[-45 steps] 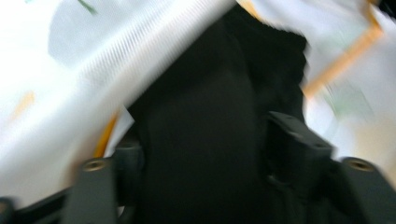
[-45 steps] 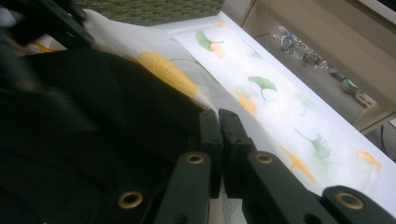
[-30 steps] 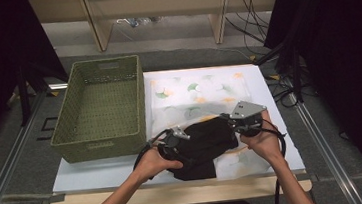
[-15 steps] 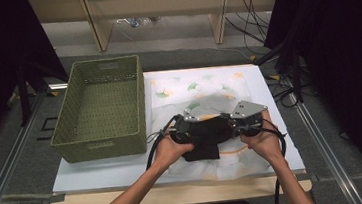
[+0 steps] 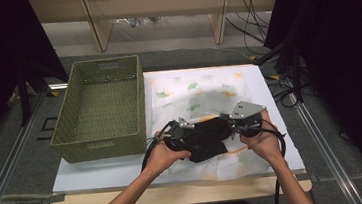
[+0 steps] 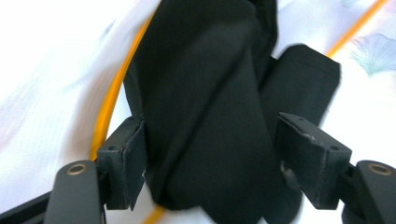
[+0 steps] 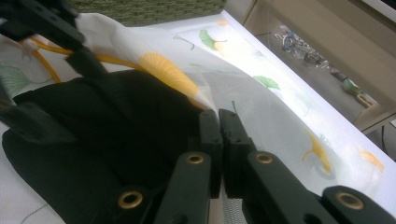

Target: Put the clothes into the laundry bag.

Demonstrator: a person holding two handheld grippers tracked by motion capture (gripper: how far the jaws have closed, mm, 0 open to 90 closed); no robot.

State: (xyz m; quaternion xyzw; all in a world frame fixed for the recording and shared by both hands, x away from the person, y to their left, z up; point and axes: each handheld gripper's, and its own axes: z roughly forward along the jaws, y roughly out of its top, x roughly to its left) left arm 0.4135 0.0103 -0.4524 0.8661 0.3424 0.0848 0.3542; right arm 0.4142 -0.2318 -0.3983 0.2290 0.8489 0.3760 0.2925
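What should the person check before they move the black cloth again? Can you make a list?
1. Right gripper shut on the black cloth edge: ok.
2. Left gripper gripping: not ok; its jaws have just opened, the cloth lies between them unpressed.
3. Cloth folded neatly: cannot tell.
4. Leaf-printed sheet lying flat: not ok, it is lifted by the right gripper.
5. Green basket has room: ok.

Your white table (image 5: 100, 172) carries a green woven basket (image 5: 100, 107) at centre-left of the frame and a leaf-printed cloth (image 5: 195, 93) spread at centre-right beside it.
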